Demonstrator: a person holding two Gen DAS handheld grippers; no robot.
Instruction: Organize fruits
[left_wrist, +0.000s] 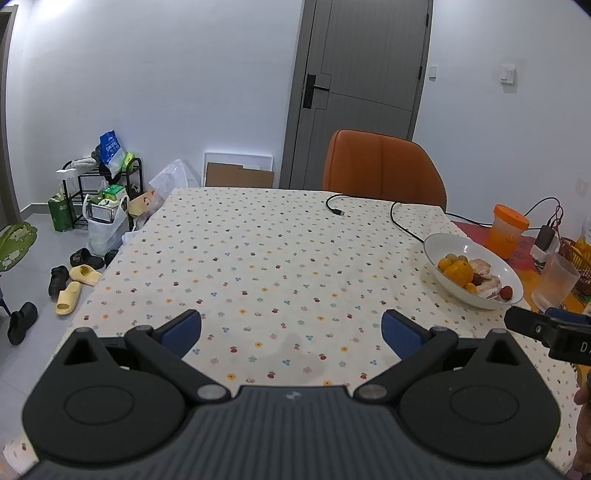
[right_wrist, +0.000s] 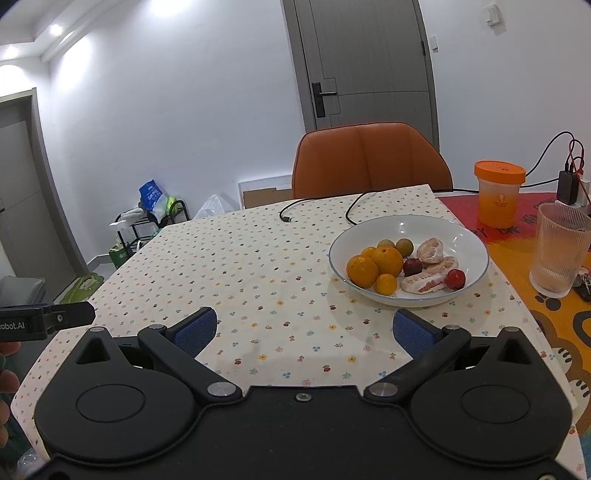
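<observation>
White bowl (right_wrist: 458, 236) of fruits (right_wrist: 388, 262) sits at two o'clock on the table.
Both the left gripper (left_wrist: 291, 334) and right gripper (right_wrist: 304, 332) gape empty; approach one orange (right_wrist: 362, 271) from above, squeezing gently.

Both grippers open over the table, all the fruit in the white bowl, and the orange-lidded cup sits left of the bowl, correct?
One thing is off: the orange-lidded cup stands to the right of the white bowl, beyond it on the red mat, as the right wrist view shows. The rest holds: left gripper and right gripper are open and empty over the table, and the fruit lies in the bowl.
</observation>
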